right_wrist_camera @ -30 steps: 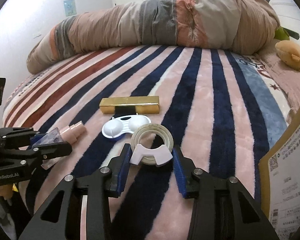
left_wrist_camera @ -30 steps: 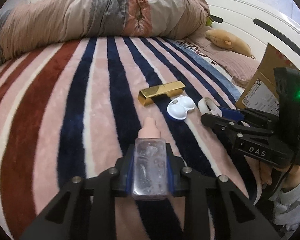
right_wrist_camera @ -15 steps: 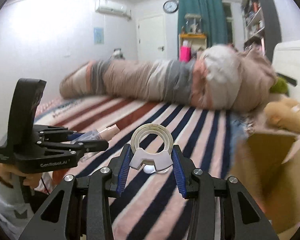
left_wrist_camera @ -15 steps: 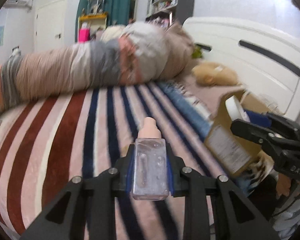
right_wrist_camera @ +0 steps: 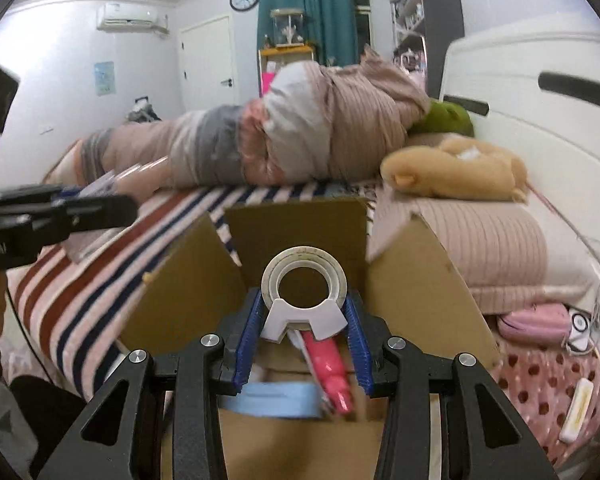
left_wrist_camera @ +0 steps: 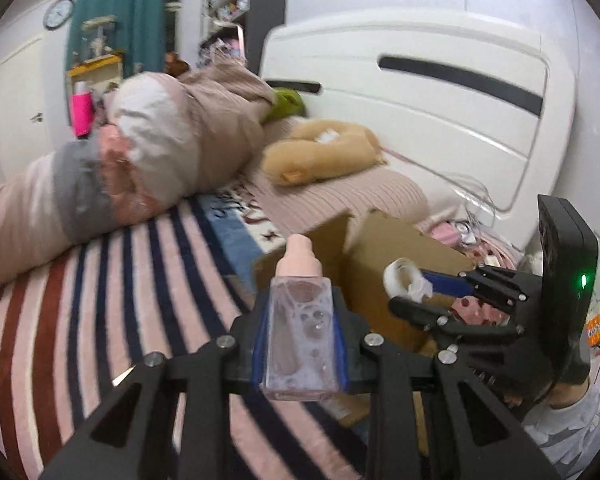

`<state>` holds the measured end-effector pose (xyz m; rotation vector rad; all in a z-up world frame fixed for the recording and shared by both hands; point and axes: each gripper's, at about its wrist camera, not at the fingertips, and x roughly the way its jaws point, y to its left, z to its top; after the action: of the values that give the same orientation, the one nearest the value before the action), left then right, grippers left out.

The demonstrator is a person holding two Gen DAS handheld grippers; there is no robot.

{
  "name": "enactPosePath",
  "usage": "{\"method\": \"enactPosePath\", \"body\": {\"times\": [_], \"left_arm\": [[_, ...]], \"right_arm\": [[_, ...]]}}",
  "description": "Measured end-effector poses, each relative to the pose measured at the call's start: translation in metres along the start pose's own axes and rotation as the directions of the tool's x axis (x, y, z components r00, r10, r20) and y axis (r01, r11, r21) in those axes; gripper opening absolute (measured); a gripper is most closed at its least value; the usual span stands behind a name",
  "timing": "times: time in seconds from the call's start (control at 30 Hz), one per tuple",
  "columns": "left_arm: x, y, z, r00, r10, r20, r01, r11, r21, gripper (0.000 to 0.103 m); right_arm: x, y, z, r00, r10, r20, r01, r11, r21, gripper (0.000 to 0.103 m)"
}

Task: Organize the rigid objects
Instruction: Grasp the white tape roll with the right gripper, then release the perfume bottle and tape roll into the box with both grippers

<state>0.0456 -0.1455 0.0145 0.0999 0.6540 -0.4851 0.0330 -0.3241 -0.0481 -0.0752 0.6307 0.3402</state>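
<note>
Left wrist view: the left gripper [left_wrist_camera: 300,320] has its blue-padded fingers [left_wrist_camera: 259,336] clamped on the flat sides of a clear bottle [left_wrist_camera: 300,320] with a beige cap, the cap pointing forward and up, foam bubbles showing inside. The bottle is held in the air above the striped blanket [left_wrist_camera: 100,300], near the edge of the bed where an open cardboard box [left_wrist_camera: 384,248] stands. To the right in this view, the right gripper [left_wrist_camera: 414,292] reaches in over the box, a white tape roll [left_wrist_camera: 400,278] caught between its fingers.

Right wrist view: the right gripper [right_wrist_camera: 304,320] is closed on the white plastic holder at the base of the tape roll [right_wrist_camera: 304,280], its pads [right_wrist_camera: 248,336] pressing both sides; the roll stands upright with its hole facing the camera. It hangs over the open cardboard box [right_wrist_camera: 420,280], between the raised flaps. Down inside the box lie a pink object [right_wrist_camera: 328,364] and a light blue object [right_wrist_camera: 276,398]; both are blurred, so what they are is hard to tell. The left gripper [right_wrist_camera: 100,196] shows at the left edge, above the striped blanket [right_wrist_camera: 80,292], the bottle [right_wrist_camera: 100,186] only a smear between its fingers. Behind, a rolled duvet [right_wrist_camera: 260,148] lies across the far edge of the bed, and a tan plush toy [right_wrist_camera: 452,168] rests on a ribbed pillow [right_wrist_camera: 480,240] by the white headboard [right_wrist_camera: 540,112].
</note>
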Motion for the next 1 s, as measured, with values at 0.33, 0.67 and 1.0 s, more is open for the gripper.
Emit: {"method": "enactPosePath", "body": {"times": [0.33,0.67,1.0], "left_arm": [[0.057,-0.027,0.011,0.989,0.038,-0.143,-0.030,0.998,0.054,0.024],[0.066,-0.030,0.014,0.981,0.106,-0.162,-0.091,0.991,0.099,0.024],[0.045,-0.019,0.011,0.985,0.111,-0.133,-0.102,0.992,0.076,0.051]], "right_arm": [[0.008,-0.025,-0.011,1.000,0.003,0.002,-0.003,1.000,-0.015,0.045],[0.005,-0.034,-0.015,0.997,0.068,0.028,-0.068,0.998,0.015,0.046],[0.004,-0.029,-0.011,0.998,0.063,-0.002,-0.063,0.998,0.015,0.053]]}}
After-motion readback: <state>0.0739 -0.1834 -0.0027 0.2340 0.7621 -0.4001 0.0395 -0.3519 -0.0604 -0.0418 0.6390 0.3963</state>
